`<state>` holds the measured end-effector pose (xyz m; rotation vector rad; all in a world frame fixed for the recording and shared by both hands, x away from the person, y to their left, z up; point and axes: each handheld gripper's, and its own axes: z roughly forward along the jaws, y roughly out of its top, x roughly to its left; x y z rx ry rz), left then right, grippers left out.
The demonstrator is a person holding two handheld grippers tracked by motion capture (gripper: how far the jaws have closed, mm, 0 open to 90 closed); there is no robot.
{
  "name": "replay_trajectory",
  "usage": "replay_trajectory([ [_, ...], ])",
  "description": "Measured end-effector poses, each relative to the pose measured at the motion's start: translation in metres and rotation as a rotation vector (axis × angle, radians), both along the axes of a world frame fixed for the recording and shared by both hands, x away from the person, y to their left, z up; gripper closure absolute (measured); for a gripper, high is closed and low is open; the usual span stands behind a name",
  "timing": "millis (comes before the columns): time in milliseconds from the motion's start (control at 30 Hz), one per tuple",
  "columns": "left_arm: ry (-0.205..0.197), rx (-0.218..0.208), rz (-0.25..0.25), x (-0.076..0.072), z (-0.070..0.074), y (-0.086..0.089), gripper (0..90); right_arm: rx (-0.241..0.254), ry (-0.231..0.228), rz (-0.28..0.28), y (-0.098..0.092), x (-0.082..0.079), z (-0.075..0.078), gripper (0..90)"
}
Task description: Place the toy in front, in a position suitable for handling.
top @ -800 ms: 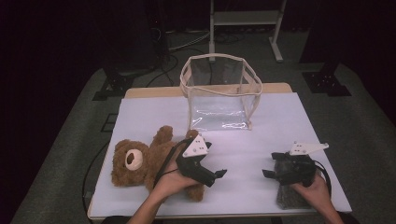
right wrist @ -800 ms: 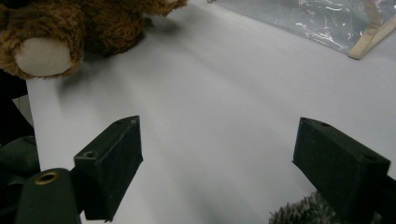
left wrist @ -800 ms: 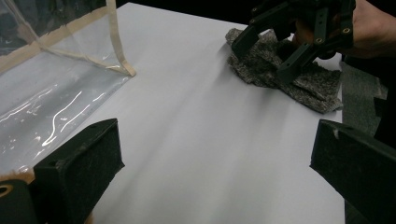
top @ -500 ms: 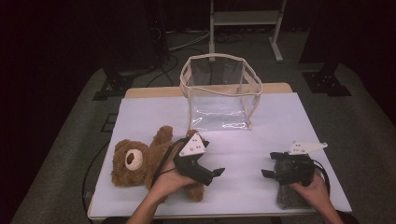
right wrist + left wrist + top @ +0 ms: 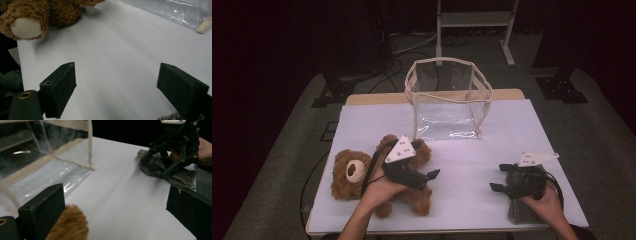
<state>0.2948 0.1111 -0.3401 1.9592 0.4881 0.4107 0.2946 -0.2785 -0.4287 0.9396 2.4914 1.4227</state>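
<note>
A brown teddy bear lies on the white tabletop at the front left. My left gripper hovers over the bear's body, pointing right, jaws open with nothing between them. In the left gripper view the open left gripper frames bare table, with bear fur beside one jaw. My right gripper rests at the front right, pointing left, open and holding nothing. The right gripper view has its wide jaws over bare table, the bear's pale-soled paw far off.
A clear plastic bag with cream trim stands open at the table's back centre. A grey felt pad lies under the right hand near the front right edge. Dark floor, cables and a metal stand surround the table.
The left gripper has shifted slightly left over the bear. The right gripper has stayed where it was.
</note>
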Motion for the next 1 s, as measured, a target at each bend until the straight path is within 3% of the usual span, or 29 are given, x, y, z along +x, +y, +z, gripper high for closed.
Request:
replay_trajectory([
  [167,-0.024,-0.009,0.052,0.004,0.006,0.017,1.4,-0.005,0.003,0.001,0.001,0.0,-0.001,14.3],
  [267,-0.032,-0.022,0.118,0.011,0.01,0.039,1.4,-0.007,0.005,0.005,0.002,0.0,-0.001,14.3],
  [300,-0.032,-0.022,0.118,0.011,0.01,0.039,1.4,-0.007,0.005,0.005,0.002,0.0,-0.001,14.3],
  [467,-0.044,-0.037,0.2,0.016,0.016,0.072,1.4,-0.014,0.005,0.013,0.003,0.0,-0.002,14.3],
  [567,-0.035,-0.044,0.221,0.017,0.016,0.082,1.4,-0.012,0.004,0.01,0.003,0.0,-0.002,14.3],
  [700,-0.054,-0.036,0.256,0.016,0.018,0.096,1.4,-0.008,0.004,0.003,0.004,-0.001,-0.001,14.3],
  [767,-0.046,-0.048,0.265,0.015,0.017,0.101,1.4,-0.014,-0.002,0.001,0.006,-0.001,0.0,14.3],
  [900,-0.05,-0.025,0.286,0.01,0.006,0.116,1.4,-0.021,-0.004,0.0,0.009,-0.002,0.0,14.3],
  [1000,-0.042,-0.031,0.321,0.005,-0.005,0.133,1.4,-0.023,0.004,0.004,0.014,-0.002,0.0,14.3],
])
